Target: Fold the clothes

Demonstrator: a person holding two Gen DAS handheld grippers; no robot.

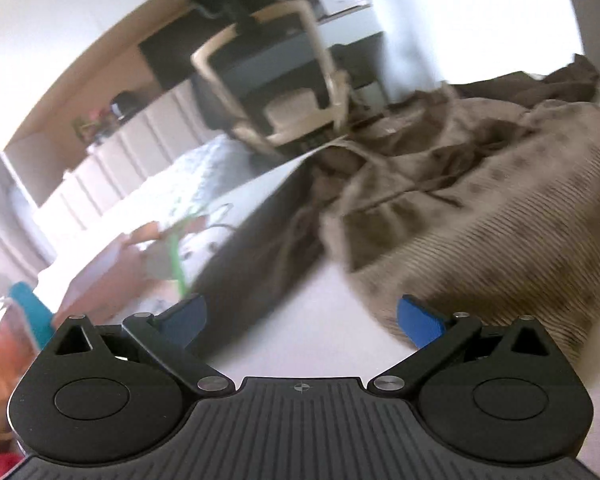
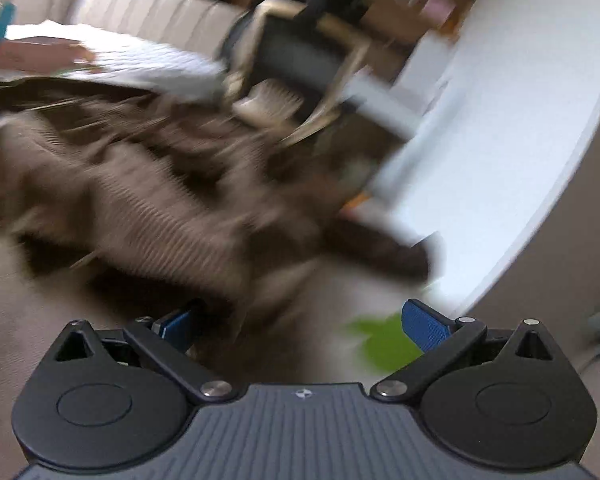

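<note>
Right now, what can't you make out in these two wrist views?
- Brown garment: type unclear; left wrist view's right edge cuts it off, right wrist view smears it with motion blur.
- Green object: right wrist view, blurred, partly behind the right gripper.
- Chair: blurred in both views.

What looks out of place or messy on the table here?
The brown ribbed garment lies crumpled in a heap, its far edge seemingly spilling over the white table edge. Both left tongs and right tongs are open, holding nothing. Motion blur hides finer detail.
</note>
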